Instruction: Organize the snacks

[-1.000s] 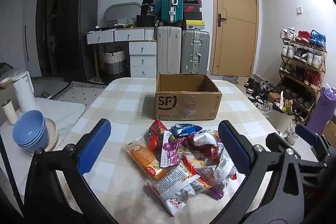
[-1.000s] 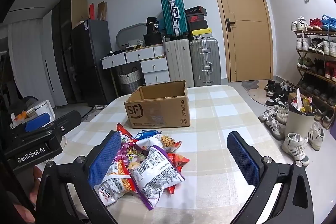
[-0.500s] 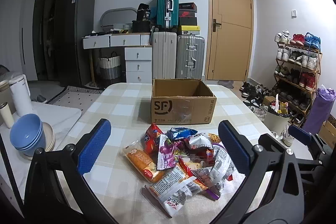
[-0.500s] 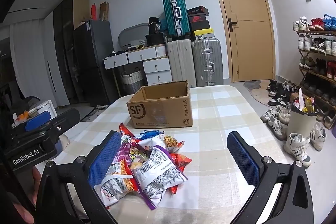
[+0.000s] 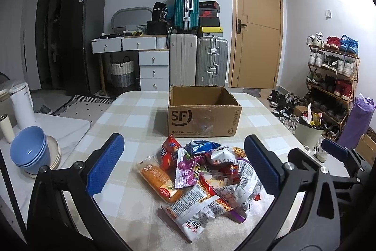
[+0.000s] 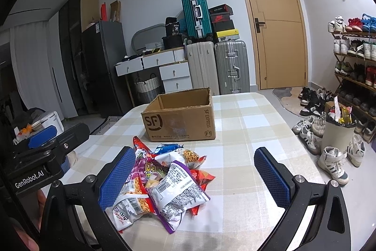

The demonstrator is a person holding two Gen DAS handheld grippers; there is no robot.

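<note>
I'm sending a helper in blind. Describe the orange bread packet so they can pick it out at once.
Start at the open cardboard box on the checked table; the snack pile lies just in front of it. The orange bread packet sits on the pile's left edge, long, clear-wrapped and loaf-shaped, unlike the crinkled foil bags beside it.

Both wrist cams sit low over table (image 5: pixel 131 109), facing door; both share box (image 6: pixel 181 120) & snack pile (image 5: pixel 202 175).

left gripper (image 5: pixel 183 165): jaws spread wide, nothing between the blue pads, held level | right gripper (image 6: pixel 195 177): jaws spread wide, gripping nothing, level | the two side by side
</note>
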